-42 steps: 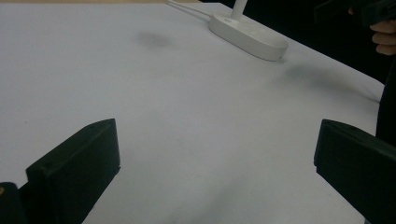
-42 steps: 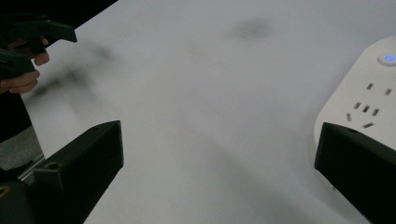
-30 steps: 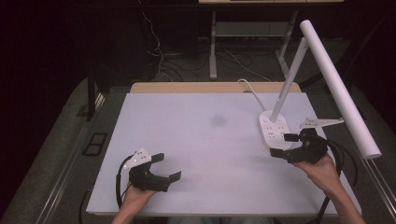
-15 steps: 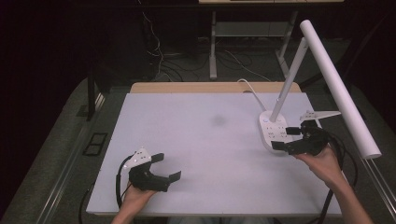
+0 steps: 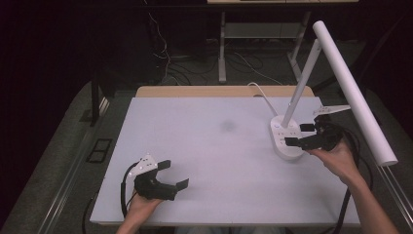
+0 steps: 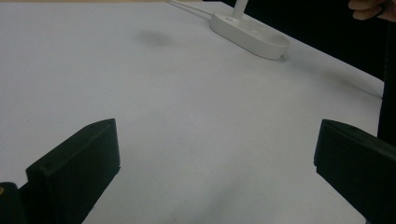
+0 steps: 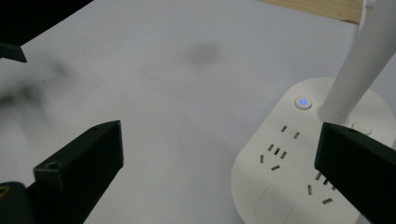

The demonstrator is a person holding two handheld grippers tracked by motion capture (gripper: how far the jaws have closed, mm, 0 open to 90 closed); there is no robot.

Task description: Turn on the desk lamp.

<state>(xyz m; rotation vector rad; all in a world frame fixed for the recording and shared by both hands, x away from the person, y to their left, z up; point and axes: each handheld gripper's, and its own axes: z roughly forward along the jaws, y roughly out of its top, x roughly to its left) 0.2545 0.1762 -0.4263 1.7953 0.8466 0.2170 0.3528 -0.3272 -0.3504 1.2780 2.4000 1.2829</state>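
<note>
A white desk lamp stands at the table's right side; its oval base carries socket slots and a small lit power button, and its long tube head slants over the right edge. My right gripper hovers open just over the base, one jaw above the socket slots and the lamp's stem rising beyond it. My left gripper rests open near the front left of the white table, nothing between its jaws. The lamp base lies far off in the left gripper view.
A white cord runs from the lamp base off the table's back edge. A faint dark smudge marks the table's middle. Desk legs and cables stand on the floor behind. A hand shows at the left gripper view's top right.
My right gripper has moved forward and left, from beside the lamp base to over it. The left gripper has stayed put.
</note>
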